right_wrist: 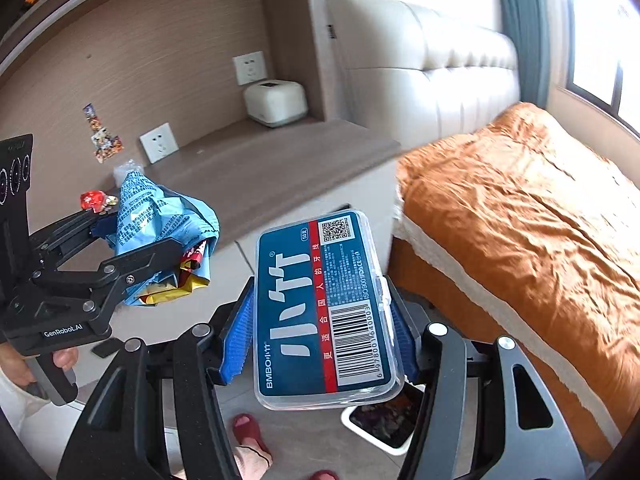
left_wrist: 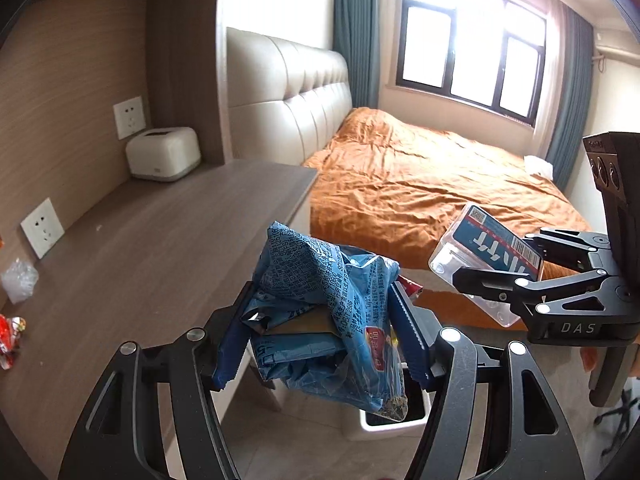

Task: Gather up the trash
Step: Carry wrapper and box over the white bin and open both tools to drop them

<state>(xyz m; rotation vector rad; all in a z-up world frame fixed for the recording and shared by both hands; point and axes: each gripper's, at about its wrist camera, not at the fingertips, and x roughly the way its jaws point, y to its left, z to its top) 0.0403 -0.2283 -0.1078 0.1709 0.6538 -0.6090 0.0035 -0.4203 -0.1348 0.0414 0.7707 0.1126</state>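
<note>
My left gripper [left_wrist: 318, 344] is shut on a crumpled bundle of blue snack wrappers [left_wrist: 324, 304], which hangs over a white trash bin [left_wrist: 394, 426] on the floor. From the right wrist view the same left gripper [right_wrist: 156, 240] and its blue wrappers [right_wrist: 160, 216] sit at the left. My right gripper [right_wrist: 322, 328] is shut on a clear plastic box with a blue label [right_wrist: 324, 312], held above the white trash bin [right_wrist: 390, 426]. In the left wrist view the right gripper [left_wrist: 496, 276] and its box [left_wrist: 480, 252] are at the right.
A wooden desk [left_wrist: 160, 240] carries a white tissue box [left_wrist: 162, 154], a clear plastic scrap [left_wrist: 18, 280] and a red wrapper [left_wrist: 10, 336]. A bed with an orange cover [left_wrist: 420, 184] lies beyond. A person's foot in a red slipper [right_wrist: 248, 436] stands on the floor.
</note>
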